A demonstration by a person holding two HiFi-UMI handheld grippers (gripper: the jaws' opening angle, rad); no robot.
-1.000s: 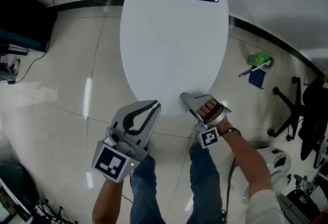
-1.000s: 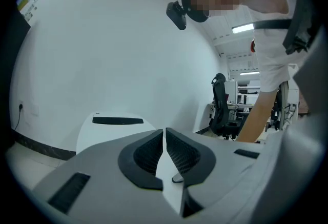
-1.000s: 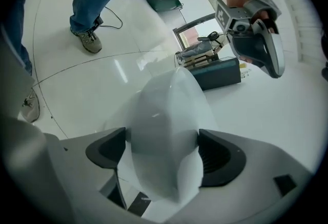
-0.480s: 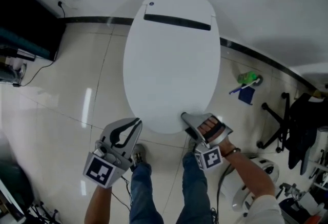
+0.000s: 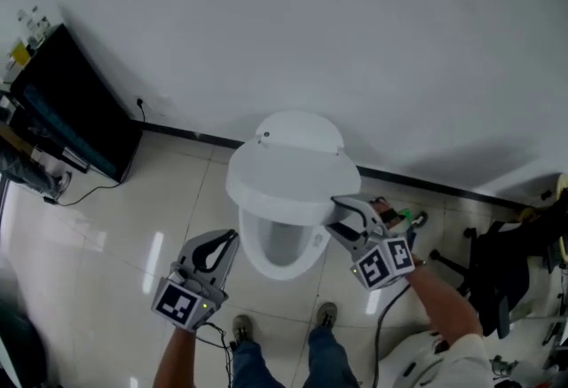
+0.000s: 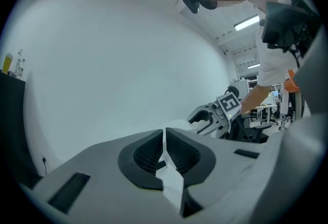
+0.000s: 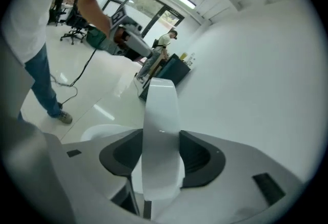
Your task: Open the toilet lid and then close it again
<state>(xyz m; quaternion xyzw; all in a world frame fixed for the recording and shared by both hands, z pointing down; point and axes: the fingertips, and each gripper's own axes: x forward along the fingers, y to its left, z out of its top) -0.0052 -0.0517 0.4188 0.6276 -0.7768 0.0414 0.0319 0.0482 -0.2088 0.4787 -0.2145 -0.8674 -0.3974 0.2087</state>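
While left tongs [image 5: 228,236] hover clenched, down-tilted right tongs [image 5: 338,207] have just closed onto the toilet lid [image 5: 286,180].

The half-raised toilet lid [image 5: 288,178] filled the gap of the right hand-held gripper [image 5: 337,216], whose jaws had just been closing on its rim. It barred the way ahead, with the white wall [image 5: 311,40] beyond. Below, the bowl [image 5: 280,253] lay uncovered. Left of the left hand-held gripper [image 5: 228,238], bare floor [image 5: 133,226] ran to a black screen [image 5: 71,111]. An office chair [image 5: 497,275] crowded the right hand-held gripper's outer side.
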